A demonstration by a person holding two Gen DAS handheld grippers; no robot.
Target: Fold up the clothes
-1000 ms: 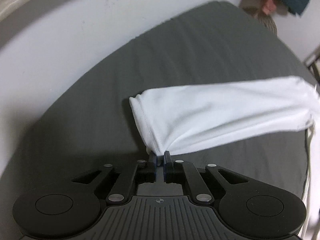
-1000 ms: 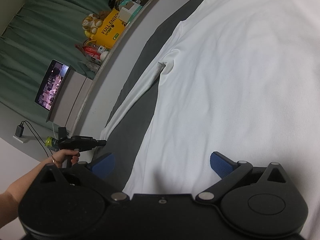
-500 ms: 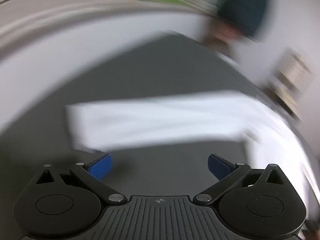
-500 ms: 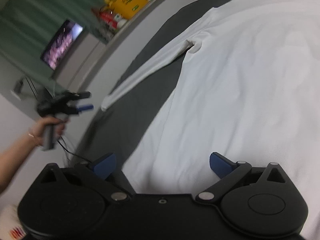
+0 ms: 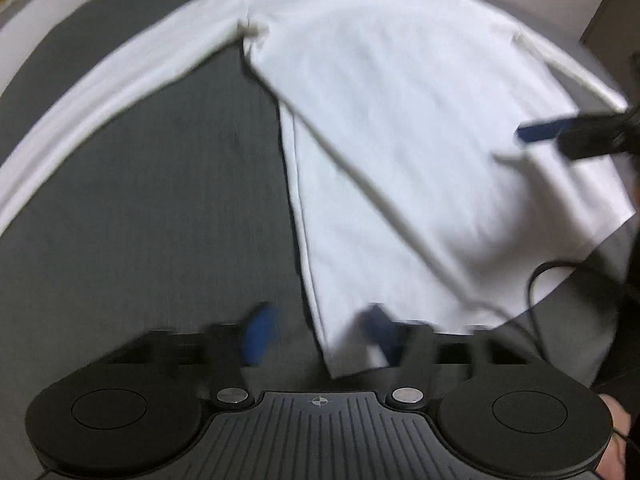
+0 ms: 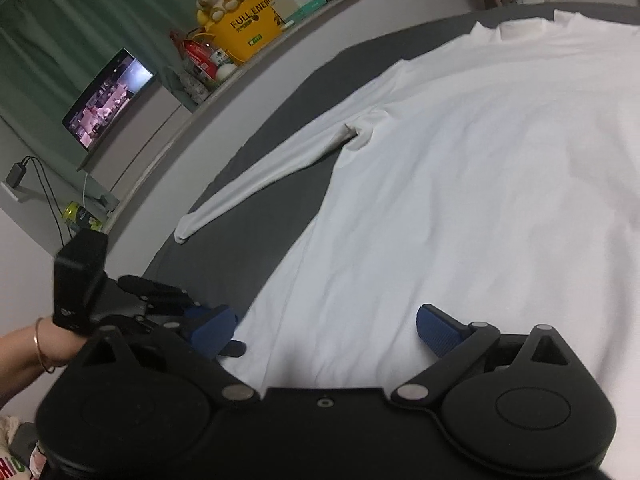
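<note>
A white long-sleeved shirt [image 5: 400, 140] lies spread flat on a dark grey bed cover [image 5: 140, 220]. One sleeve [image 5: 120, 92] stretches out to the left. My left gripper [image 5: 320, 332] points down at the hem's lower left corner. Its jaws are closing with that corner between them, and the blurred blue pads do not press on the cloth. In the right wrist view, my right gripper [image 6: 324, 328] hovers open over the shirt [image 6: 460, 200] near the hem, holding nothing. One of its blue fingers [image 5: 538, 132] shows at the right edge of the left wrist view.
A ledge behind the bed carries a yellow box [image 6: 248, 28], plush toys and packets. A lit screen [image 6: 108, 96] and a can [image 6: 82, 216] stand at the left. A black cable [image 5: 536, 280] loops over the bed's near right edge. A person's wrist [image 6: 32, 348] is lower left.
My left gripper let go of the sleeve cuff, opened wide, then swung across to the shirt's hem corner, where its jaws have narrowed. The right gripper rose slightly and stayed open.
</note>
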